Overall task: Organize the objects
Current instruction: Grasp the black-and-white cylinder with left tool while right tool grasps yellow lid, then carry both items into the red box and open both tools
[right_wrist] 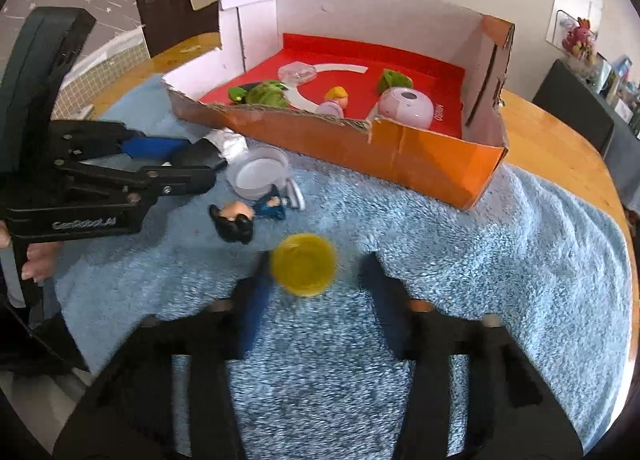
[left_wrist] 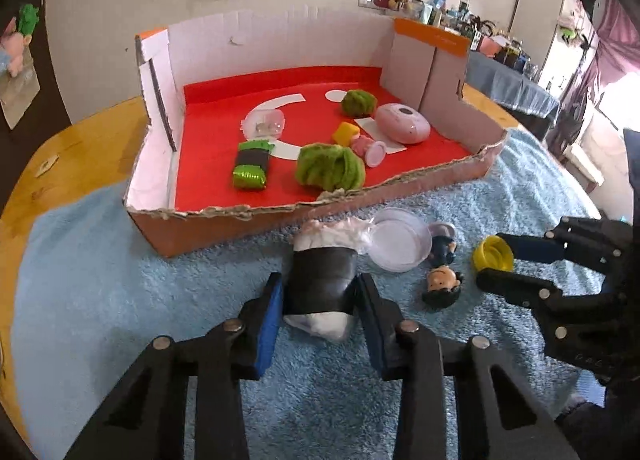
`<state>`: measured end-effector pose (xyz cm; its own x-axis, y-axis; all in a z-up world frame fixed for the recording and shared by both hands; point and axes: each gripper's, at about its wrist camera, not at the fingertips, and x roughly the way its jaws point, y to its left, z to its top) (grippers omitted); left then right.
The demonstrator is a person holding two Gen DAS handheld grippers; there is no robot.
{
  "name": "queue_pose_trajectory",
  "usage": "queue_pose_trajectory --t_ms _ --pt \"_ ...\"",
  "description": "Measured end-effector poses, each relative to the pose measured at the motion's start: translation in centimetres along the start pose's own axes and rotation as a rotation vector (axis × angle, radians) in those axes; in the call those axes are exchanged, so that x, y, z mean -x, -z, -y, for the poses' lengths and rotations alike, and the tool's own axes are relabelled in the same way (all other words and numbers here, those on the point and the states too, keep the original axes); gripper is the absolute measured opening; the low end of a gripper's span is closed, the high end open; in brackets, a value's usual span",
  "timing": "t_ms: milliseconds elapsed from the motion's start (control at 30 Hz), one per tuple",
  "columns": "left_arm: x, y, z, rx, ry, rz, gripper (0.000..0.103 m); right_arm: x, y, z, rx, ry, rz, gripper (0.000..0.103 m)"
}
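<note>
My left gripper (left_wrist: 318, 292) is shut on a white sushi toy with a black band (left_wrist: 320, 276), low over the blue towel (left_wrist: 120, 280) in front of the orange box (left_wrist: 224, 226). My right gripper (right_wrist: 316, 272) is open around a yellow cap (right_wrist: 304, 269) on the towel; the cap also shows between its fingers in the left wrist view (left_wrist: 493, 253). A clear capsule half (left_wrist: 398, 240) and a dark-haired figure (left_wrist: 442, 284) lie between the two grippers. The box holds green sushi (left_wrist: 251, 164), green fuzzy balls (left_wrist: 330, 168), a pink case (left_wrist: 402, 123) and a small doll (left_wrist: 360, 142).
The towel lies on a round wooden table (left_wrist: 80, 148). The box's torn front wall is low; its back and side walls stand high. A cluttered side table (left_wrist: 508, 80) stands at the far right. The left gripper (right_wrist: 192, 170) shows in the right wrist view.
</note>
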<state>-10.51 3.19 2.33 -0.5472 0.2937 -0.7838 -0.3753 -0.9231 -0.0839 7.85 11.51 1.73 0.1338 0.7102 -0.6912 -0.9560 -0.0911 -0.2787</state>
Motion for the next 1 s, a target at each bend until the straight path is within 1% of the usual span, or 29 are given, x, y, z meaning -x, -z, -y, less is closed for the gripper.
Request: queue_pose_trajectory --t_ms 100,167,200,433,533,1000 --pt "0.7 0.3 0.0 0.020 -0.001 0.020 0.038 0.2 0.2 -0.2 -0.003 0.012 0.014 0.029" --pt "1.5 0.5 0.0 0.033 0.003 0.043 0.038 0.4 0.4 -0.3 -0.011 0.005 0.018 0.029" --pt "1.9 0.5 0.0 0.036 0.002 0.053 0.038 0.5 0.4 -0.3 -0.032 0.020 0.022 0.029" --pt "5.1 0.8 0.1 0.040 -0.009 0.137 0.037 2.8 -0.5 -0.8 -0.046 0.010 0.096 0.029" --pt "5.7 1.0 0.0 0.041 -0.009 0.144 0.037 3.1 -0.7 -0.9 -0.054 0.015 0.111 0.029" --pt "6.3 1.7 -0.3 0.043 -0.005 0.143 0.037 2.7 -0.5 -1.5 -0.066 0.019 0.092 0.029"
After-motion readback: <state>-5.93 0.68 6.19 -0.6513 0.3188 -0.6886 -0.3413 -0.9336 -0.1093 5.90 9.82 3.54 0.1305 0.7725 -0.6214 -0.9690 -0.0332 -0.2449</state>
